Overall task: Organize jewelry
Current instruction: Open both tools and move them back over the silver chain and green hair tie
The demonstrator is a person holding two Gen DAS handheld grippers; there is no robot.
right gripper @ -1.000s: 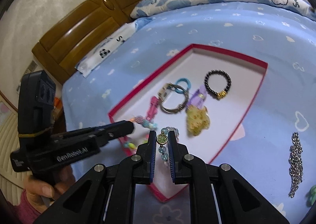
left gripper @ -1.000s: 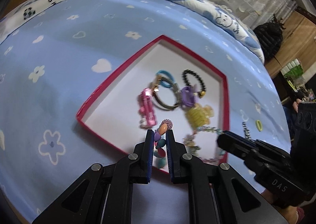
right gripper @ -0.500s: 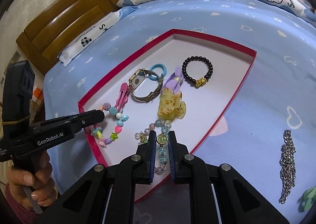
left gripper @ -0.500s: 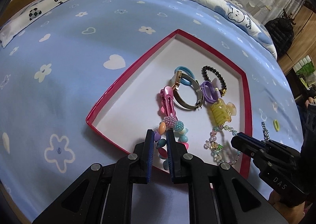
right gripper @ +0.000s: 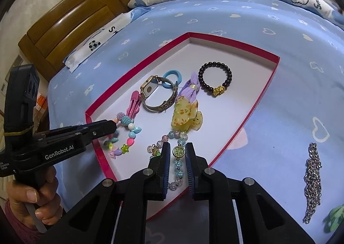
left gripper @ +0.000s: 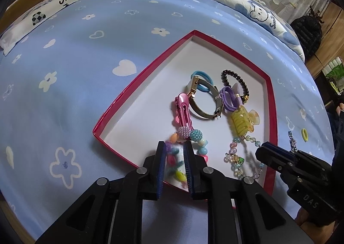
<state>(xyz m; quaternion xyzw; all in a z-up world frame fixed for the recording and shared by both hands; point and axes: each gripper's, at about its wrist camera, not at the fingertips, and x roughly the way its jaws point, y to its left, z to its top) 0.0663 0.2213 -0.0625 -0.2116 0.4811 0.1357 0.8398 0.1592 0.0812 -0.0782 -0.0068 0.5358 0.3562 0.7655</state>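
Note:
A shallow red box [left gripper: 137, 80] with a white floor lies on the blue bedspread. My left gripper [left gripper: 174, 144] hovers over its near left corner, jaws opening. A colourful bead bracelet [left gripper: 193, 136] lies on the floor between the pads, which stand clear of it. My right gripper [right gripper: 177, 145] is over the near edge of the box [right gripper: 137, 69], jaws also opening. A clear crystal bracelet [right gripper: 172, 135] with a green medallion rests loose between the pads. Each gripper shows in the other's view: left gripper [right gripper: 111, 124], right gripper [left gripper: 264, 147].
The box also holds a watch [right gripper: 150, 89], a black bead bracelet [right gripper: 215, 72], a yellow claw clip [right gripper: 185, 115] and a pink hair clip [right gripper: 133, 102]. A silver chain [right gripper: 311, 179] and a small yellow ring [left gripper: 304, 134] lie on the bedspread to the right. A wooden headboard [right gripper: 75, 14] stands behind.
Both grippers came down over the box with their bracelets, which now rest on its floor. The gaps between both pairs of pads have widened.

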